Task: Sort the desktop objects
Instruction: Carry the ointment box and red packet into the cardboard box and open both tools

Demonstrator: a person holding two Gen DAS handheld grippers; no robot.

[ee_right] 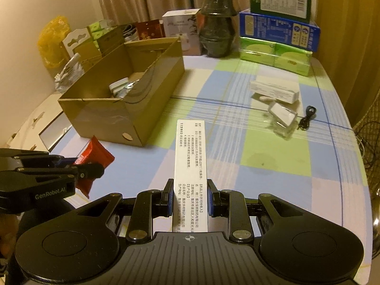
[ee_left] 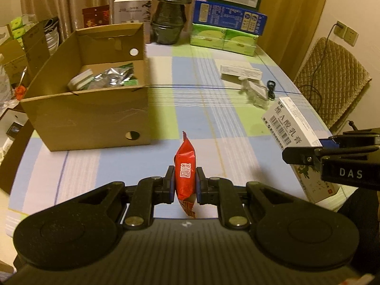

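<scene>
— curtains at the back, then a checked blue, green and white tablecloth with an open brown cardboard box sitting on its left part. what's each gripper got?

— left gripper is closed on a small red foil snack packet, pinched upright between the blue pads and lifted off the cloth. right gripper is clamped on a long white printed carton, which sticks out forward past the fingers, also off the table.

— so where are we in the sort?

— i'd call it the carry stage: both items are picked and neither is dropped yet. the box lies ahead and to the left of both grippers, with a silver foil pouch and what looks like a pale flat pack already inside, though that part is too dim to be sure.

— and next?

— probably taking the packet over the near wall of the box and letting go above the opening, then the carton after it. the carton is long, so it likely wants turning along the box's length. the two grippers sit close side by side, so going one at a time seems wise.

— anything left after that?

— a slim white box, a clear plastic case and a black cable lie on the right part of the cloth.
</scene>
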